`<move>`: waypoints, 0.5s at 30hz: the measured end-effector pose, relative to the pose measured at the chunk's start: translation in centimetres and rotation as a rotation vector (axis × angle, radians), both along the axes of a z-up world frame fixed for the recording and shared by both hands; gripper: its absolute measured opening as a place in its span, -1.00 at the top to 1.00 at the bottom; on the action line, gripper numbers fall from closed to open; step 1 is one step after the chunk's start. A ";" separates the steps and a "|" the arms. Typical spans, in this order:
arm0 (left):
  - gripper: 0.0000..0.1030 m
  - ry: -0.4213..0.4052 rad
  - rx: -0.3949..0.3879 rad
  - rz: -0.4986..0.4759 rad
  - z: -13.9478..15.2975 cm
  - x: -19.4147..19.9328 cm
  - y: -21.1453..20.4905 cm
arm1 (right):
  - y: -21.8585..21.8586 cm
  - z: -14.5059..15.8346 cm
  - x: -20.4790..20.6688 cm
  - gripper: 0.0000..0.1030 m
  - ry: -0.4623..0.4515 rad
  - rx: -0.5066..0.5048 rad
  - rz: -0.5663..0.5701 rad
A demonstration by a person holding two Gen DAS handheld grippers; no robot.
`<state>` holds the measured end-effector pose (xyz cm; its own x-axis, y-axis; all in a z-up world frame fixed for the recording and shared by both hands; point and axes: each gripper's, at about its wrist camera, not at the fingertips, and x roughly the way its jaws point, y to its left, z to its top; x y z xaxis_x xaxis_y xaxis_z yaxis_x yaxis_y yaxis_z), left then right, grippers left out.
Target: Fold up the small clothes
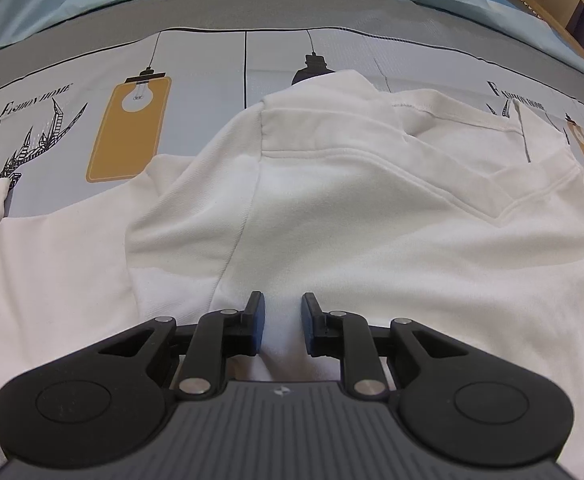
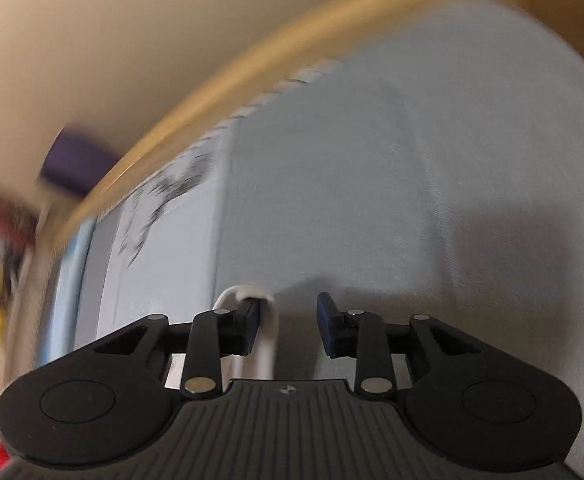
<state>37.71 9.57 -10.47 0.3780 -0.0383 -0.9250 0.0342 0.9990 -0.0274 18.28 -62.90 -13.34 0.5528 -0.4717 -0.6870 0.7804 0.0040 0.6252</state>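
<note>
Between our left gripper's (image 1: pixel 283 322) narrowly spread fingers a ridge of the white garment (image 1: pixel 372 216) stands pinched, half-folded on the bed (image 1: pixel 211 64); our right gripper's (image 2: pixel 287 326) fingers are spread, a white strip draped over one.

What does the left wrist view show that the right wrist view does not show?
Only the left wrist view shows the whole white garment, the yellow lamp print and the left hand-held gripper pinching a fold of it. Only the right wrist view shows the right hand-held gripper, jaws apart, white fabric against its left pad, and a blurred wooden bed edge. Both show the printed bedsheet.
</note>
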 end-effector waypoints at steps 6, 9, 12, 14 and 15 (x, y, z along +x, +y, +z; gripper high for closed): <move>0.55 -0.003 0.014 0.000 0.0 -0.1 -0.3 | 0.4 1.6 -1.9 0.35 0.167 -0.146 -0.163; 0.54 -0.005 0.019 -0.002 0.0 -0.1 -0.4 | 0.9 3.8 -1.5 0.34 0.170 -0.298 -0.151; 0.53 -0.008 0.025 -0.006 -0.1 -0.1 -0.5 | 1.0 4.0 0.5 0.34 -0.006 -0.287 0.052; 0.53 -0.010 0.031 -0.009 -0.1 -0.1 -0.6 | 0.7 2.6 2.9 0.34 -0.111 -0.195 0.236; 0.53 -0.011 0.033 -0.010 -0.1 -0.2 -0.7 | 0.6 1.7 4.1 0.35 -0.136 -0.139 0.307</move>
